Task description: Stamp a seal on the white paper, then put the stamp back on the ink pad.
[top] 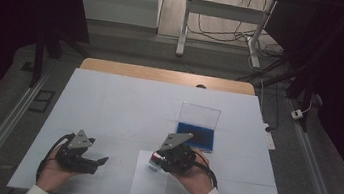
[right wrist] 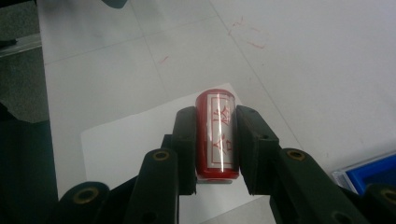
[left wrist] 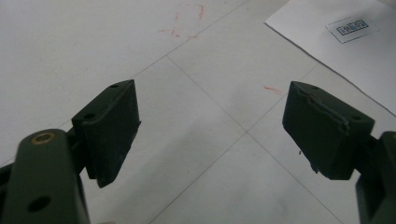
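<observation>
A red cylinder (right wrist: 216, 135) with a white label bearing red characters sits between the pads of my right gripper (right wrist: 216, 116), which is shut on it and holds it just above a white sheet of paper (right wrist: 116, 144). From above, the right gripper (top: 157, 160) hangs over the top of that sheet (top: 148, 184), next to a small printed label (top: 152, 169). My left gripper (top: 100, 161) rests low at the front left of the table. Its jaws (left wrist: 210, 121) stand wide apart with bare table between them.
A blue tray with an upright clear lid (top: 196, 135) stands just behind the right gripper; its corner (right wrist: 373, 175) shows at that gripper's right. The white table cover (top: 118, 110) carries faint red marks (left wrist: 180, 25). The sheet's corner with the printed label (left wrist: 352, 29) lies beyond the left jaws.
</observation>
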### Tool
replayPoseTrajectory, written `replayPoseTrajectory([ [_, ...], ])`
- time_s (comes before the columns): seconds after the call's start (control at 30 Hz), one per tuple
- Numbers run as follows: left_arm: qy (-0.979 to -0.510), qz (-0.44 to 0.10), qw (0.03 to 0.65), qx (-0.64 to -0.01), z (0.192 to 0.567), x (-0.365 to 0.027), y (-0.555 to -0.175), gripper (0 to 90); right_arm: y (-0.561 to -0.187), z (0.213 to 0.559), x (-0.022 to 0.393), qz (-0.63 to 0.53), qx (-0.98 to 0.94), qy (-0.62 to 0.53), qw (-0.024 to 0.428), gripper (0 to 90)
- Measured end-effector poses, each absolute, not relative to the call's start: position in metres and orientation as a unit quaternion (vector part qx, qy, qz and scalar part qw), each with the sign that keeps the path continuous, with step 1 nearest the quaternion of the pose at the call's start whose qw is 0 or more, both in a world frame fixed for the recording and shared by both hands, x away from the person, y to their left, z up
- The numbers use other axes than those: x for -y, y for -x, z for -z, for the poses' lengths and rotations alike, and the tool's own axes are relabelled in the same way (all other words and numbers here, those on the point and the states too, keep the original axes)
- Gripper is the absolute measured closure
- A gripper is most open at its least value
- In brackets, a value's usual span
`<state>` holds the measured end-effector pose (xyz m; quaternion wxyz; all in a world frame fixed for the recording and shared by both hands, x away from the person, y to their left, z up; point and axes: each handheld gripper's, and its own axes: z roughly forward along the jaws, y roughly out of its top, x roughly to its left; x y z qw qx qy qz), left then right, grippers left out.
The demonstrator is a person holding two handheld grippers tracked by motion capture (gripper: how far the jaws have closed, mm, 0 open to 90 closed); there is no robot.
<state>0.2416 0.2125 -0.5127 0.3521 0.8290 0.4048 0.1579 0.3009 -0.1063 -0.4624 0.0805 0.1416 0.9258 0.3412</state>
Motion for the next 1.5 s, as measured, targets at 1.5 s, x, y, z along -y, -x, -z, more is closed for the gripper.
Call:
replayPoseTrajectory([
  [1.5,-0.835,-0.158,0.343,-0.400,0.515,-0.211,-0.244,19.4,-0.365,0.433,0.194,-0.392,-0.870,-0.266,0.134,69.2],
])
